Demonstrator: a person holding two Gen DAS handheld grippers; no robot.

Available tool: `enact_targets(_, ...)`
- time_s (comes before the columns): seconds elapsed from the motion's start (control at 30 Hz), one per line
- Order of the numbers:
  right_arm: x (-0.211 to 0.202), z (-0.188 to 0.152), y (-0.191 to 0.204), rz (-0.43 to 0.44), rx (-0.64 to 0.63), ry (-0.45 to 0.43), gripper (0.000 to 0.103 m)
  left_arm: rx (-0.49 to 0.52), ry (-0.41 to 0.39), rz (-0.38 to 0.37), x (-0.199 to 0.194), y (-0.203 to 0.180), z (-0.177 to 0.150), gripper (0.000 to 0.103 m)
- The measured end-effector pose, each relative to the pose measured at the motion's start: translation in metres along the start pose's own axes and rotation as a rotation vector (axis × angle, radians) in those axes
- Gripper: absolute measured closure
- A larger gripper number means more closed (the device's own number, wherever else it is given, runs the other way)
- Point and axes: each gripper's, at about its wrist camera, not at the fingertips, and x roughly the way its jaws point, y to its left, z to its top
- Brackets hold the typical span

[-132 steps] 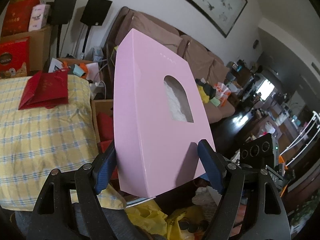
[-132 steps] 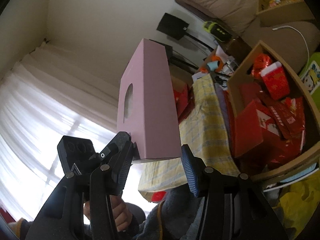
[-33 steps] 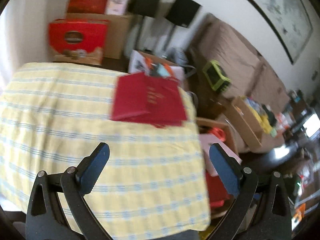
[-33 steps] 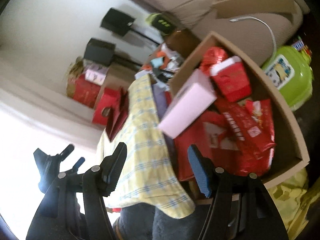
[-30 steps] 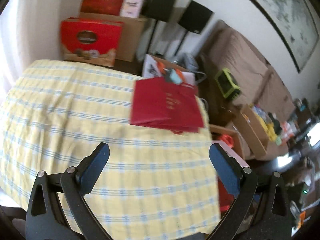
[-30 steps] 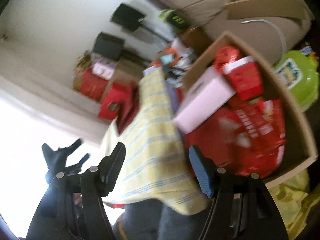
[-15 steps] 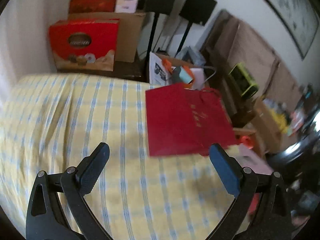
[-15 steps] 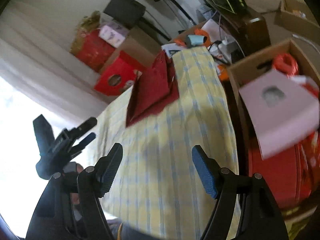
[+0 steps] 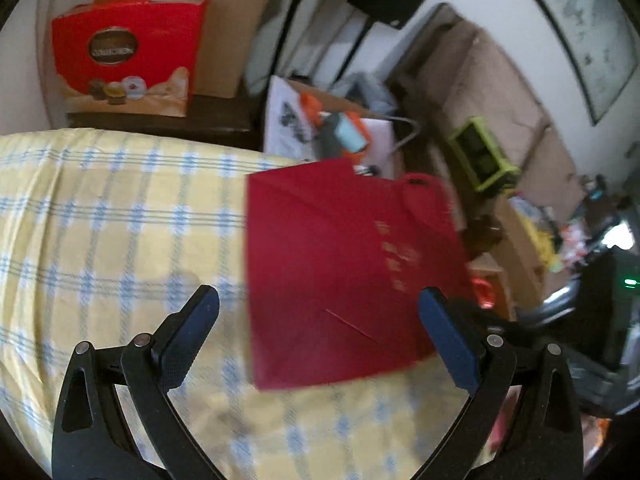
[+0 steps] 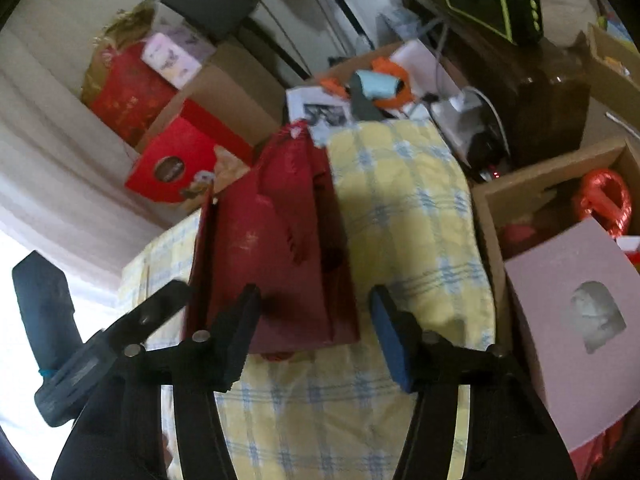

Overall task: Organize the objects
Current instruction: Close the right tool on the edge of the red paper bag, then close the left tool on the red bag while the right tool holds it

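Both grippers, left (image 9: 320,320) wide open and right (image 10: 314,320) just narrowing, hung empty above the flat dark-red paper bag (image 9: 344,276).

- The red bag (image 9: 344,276) ahead of the left gripper (image 9: 318,320) looks like smooth, matt paper.
- The yellow checked cloth (image 9: 112,232) under it looks soft.

A flat dark red paper bag (image 9: 344,276) lies by the right edge of the desk (image 9: 120,232) with its yellow checked cloth, while the left gripper (image 9: 320,334) hangs above, fingers (image 9: 192,330) spread wide around nothing.
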Motion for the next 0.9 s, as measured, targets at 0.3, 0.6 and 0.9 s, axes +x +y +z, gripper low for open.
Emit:
enact_targets(0.3,-0.002,-0.019,0.014,0.019,-0.058,-0.014,0.089,0.093,-0.036,0.2,0.003,-0.012,-0.004,0.002)
enact_targets(0.6,-0.033,-0.048,0.024,0.064,-0.056,-0.038,0.101,0.089,-0.07,0.242,-0.004,-0.004,-0.025,0.011)
enact_targets(0.9,-0.033,-0.022,0.041,-0.103,-0.155,-0.156,0.058,0.096,-0.097,0.305,0.001,-0.003,-0.012,0.013)
